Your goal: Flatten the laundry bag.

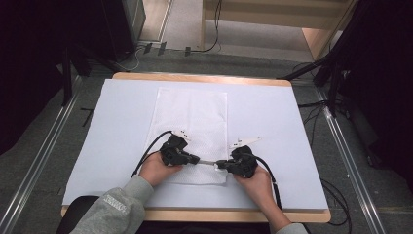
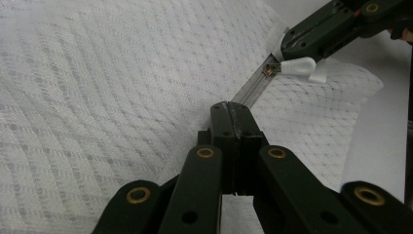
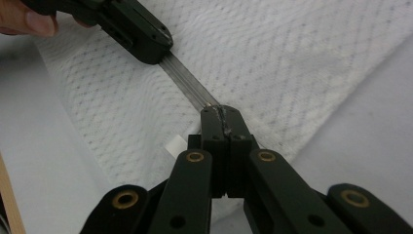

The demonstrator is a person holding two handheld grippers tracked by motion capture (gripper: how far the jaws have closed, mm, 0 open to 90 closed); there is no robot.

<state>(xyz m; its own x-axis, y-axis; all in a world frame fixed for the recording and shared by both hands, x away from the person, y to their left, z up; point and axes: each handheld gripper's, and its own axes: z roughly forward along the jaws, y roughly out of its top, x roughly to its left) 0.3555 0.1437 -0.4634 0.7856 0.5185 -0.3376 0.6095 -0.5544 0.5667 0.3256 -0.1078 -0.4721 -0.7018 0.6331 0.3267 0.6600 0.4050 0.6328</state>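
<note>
A white-covered worktop (image 1: 272,122) carries a white mesh zip-up laundry bag (image 1: 192,117). Along its near edge, the left tool (image 1: 198,160) and right tool (image 1: 217,165) each clamp the grey zipper strip (image 1: 208,163), apparently taut between them

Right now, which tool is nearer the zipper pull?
Right. The right tool is shut on the zipper right beside the zipper pull. The left tool is shut on the same zipper farther along, with bare zipper between.
</note>
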